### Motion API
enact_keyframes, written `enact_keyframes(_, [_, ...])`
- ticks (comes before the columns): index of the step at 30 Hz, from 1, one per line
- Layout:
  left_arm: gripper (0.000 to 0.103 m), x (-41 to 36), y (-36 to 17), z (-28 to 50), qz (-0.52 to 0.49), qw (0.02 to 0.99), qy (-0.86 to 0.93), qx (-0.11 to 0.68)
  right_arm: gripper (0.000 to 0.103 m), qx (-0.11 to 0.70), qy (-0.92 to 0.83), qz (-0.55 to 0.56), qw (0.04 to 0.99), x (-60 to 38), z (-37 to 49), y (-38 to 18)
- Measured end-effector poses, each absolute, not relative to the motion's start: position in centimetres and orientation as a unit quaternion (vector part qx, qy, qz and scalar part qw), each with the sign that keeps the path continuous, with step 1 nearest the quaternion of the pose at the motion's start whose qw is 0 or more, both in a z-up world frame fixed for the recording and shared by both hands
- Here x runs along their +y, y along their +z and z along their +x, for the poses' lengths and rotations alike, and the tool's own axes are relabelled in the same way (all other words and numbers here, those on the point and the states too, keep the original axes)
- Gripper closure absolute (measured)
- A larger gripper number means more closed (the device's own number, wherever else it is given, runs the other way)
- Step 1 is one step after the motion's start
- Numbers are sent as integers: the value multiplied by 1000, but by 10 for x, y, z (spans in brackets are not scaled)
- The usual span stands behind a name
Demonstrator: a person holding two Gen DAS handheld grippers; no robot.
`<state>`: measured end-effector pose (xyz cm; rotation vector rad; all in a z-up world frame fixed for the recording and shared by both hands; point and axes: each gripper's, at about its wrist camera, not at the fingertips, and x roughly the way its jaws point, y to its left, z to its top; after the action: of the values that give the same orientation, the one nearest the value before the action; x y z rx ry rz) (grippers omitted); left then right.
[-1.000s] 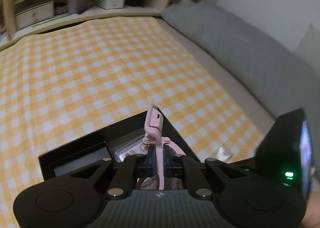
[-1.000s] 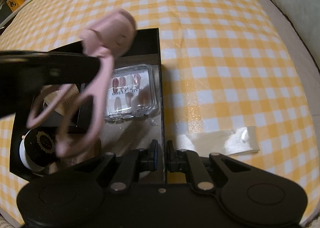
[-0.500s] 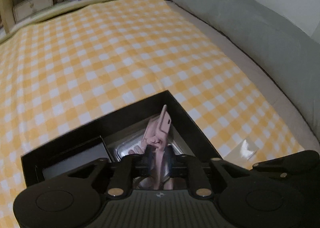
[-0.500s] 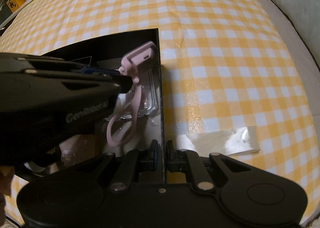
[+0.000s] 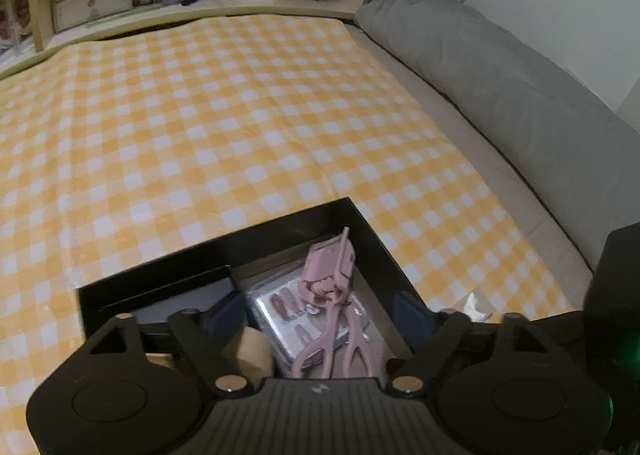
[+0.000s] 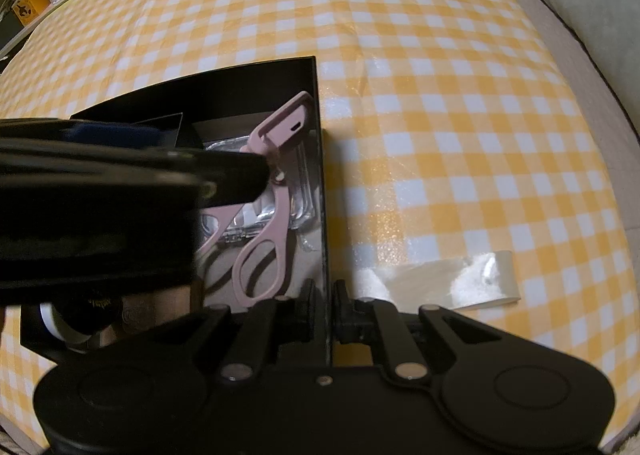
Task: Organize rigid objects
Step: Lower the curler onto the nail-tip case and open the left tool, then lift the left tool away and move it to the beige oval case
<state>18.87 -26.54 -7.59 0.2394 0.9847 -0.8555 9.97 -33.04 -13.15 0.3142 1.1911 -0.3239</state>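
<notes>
The left hand-held gripper (image 5: pixel 320 315) hung over the black box (image 5: pixel 372 239), its jaws having just been opening and now spread wide. Between its fingers (image 5: pixel 224 315), touching neither, the pink curler (image 5: pixel 332 287) lay in the box, head toward the far corner and handle loops back toward the gripper. It rested across a clear case (image 5: pixel 280 319) of press-on nails. To the left of the case sat a dark flat box (image 5: pixel 176 295), and nearer the gripper a tan roll (image 5: pixel 248 351), though blur made that one hard to name.

The right hand-held gripper (image 6: pixel 325 303) was clamped on the box's right wall (image 6: pixel 320 175), one finger inside and one outside. From its camera the curler (image 6: pixel 272 207) lay just ahead and left, close beside that wall, partly hidden by the left gripper's dark body. A strip of clear wrapper (image 6: pixel 460 279) lay on the checked cloth (image 6: pixel 440 95) just right of the gripper.
</notes>
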Motion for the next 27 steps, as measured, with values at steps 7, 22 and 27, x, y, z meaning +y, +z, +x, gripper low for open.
enact_keyframes(7, [2, -253, -60, 189, 113, 804, -375, 448, 93, 556, -152, 146, 804, -331, 98, -132])
enact_keyframes(22, [0, -202, -42, 176, 120, 811, -368, 438, 93, 556, -152, 144, 804, -331, 99, -130])
enact_keyframes(27, [0, -175, -37, 171, 122, 810, -369, 438, 93, 556, -153, 144, 804, -331, 99, -130])
